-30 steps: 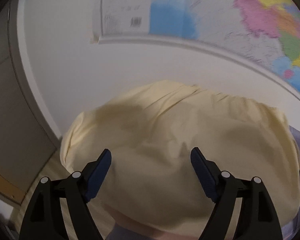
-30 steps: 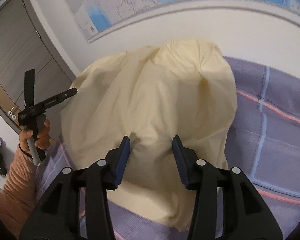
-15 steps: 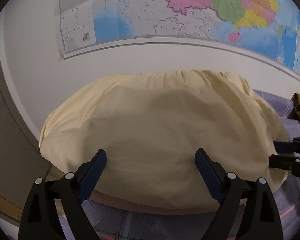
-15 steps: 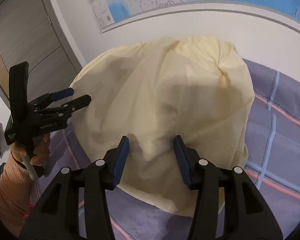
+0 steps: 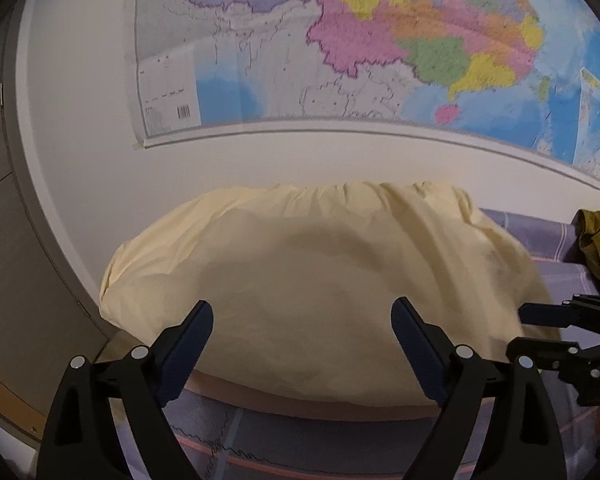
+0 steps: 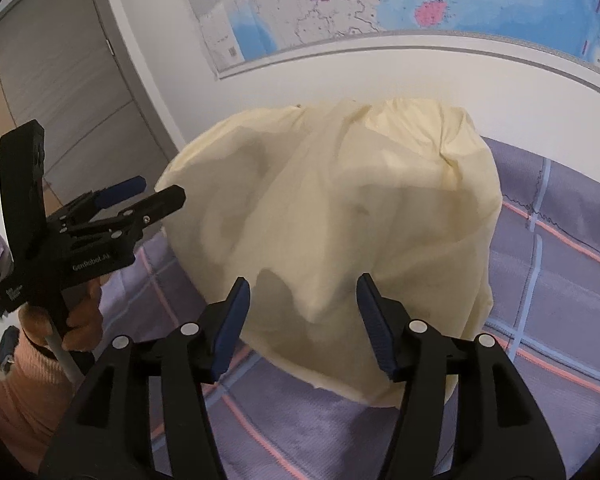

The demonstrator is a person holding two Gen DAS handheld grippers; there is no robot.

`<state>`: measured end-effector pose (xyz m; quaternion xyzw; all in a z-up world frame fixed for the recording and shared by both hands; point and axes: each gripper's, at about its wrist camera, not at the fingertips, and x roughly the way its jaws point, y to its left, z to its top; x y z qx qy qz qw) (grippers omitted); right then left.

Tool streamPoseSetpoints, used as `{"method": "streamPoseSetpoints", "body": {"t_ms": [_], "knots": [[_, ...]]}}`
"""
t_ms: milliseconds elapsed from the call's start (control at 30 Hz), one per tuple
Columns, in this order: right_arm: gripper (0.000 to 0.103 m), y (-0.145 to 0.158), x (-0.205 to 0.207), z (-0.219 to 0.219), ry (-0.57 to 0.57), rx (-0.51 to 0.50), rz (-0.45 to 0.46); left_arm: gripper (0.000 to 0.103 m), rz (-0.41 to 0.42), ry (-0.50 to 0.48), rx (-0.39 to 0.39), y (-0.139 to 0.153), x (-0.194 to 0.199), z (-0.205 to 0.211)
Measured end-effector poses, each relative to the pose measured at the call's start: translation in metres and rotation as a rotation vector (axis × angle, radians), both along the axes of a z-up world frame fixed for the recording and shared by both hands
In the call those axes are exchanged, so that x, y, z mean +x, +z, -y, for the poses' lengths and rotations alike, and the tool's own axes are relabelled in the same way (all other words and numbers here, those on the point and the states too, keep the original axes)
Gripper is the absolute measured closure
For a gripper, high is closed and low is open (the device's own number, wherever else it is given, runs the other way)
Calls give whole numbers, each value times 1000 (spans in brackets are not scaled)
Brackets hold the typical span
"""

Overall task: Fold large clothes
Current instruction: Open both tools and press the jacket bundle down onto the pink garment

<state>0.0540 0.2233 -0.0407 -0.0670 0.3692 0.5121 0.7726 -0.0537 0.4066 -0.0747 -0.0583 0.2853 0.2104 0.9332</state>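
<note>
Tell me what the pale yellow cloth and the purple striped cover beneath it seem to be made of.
The pale yellow cloth looks like a thin woven fabric, perhaps cotton, with a matte finish: it falls in soft creases and shows no sheen. The purple striped cover looks thicker and slightly fuzzy, maybe a brushed or knitted textile; its surface shows a fine grain crossed by pink and blue lines. The pictures cannot settle either fibre.
</note>
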Motion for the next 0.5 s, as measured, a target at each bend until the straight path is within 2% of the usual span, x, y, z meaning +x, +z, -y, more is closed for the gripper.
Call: {"method": "streamPoseSetpoints", "body": {"t_ms": [100,267,300,400,467,500], "knots": [[44,6,-7,5,-2,11,28,8,18,9,-5,6,-8,8],[36,9,-16,13,-13,7,56,7,25,37,27,11,-18,25],[33,9,-18,15,-22,3,60,7,27,46,22,12,-21,27],[31,10,-23,25,-40,6,77,7,30,62,0,13,-28,32],[26,12,-29,31,-55,0,106,7,17,75,-20,11,-31,37],[20,13,-33,36,-55,14,112,7,10,84,-36,9,-34,41]]}}
